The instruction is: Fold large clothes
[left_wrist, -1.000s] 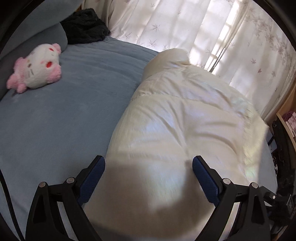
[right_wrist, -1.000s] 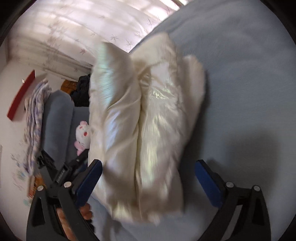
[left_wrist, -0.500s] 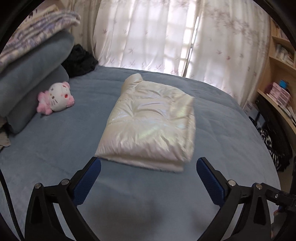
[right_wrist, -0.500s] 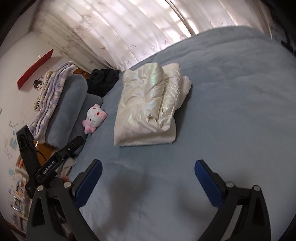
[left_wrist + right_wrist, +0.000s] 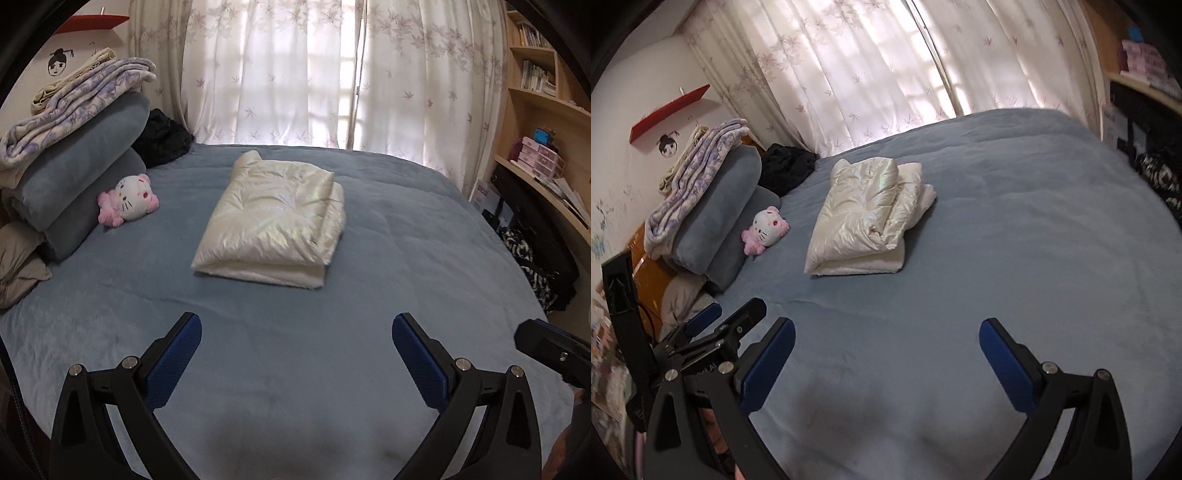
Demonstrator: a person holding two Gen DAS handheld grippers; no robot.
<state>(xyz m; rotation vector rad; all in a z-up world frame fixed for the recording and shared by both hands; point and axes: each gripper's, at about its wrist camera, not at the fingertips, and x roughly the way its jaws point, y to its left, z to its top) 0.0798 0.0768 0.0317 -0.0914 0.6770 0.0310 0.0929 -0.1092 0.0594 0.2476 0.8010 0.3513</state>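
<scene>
A broad stretch of the blue-grey fleece bed cover (image 5: 332, 369) lies bare between both sets of fingers and the folded cream-white shiny padded jacket (image 5: 273, 225), the only obstacle mid-bed. Open cover runs all round the jacket, widest toward the wooden bookshelf (image 5: 535, 122). The opposite side is crowded: a pink-and-white plush cat toy (image 5: 129, 199) leans against stacked blue-grey bolster cushions (image 5: 77, 177), with a black garment heap (image 5: 162, 140) beside the flowered white curtains (image 5: 295, 74).

Book spines (image 5: 533, 75) too small
</scene>
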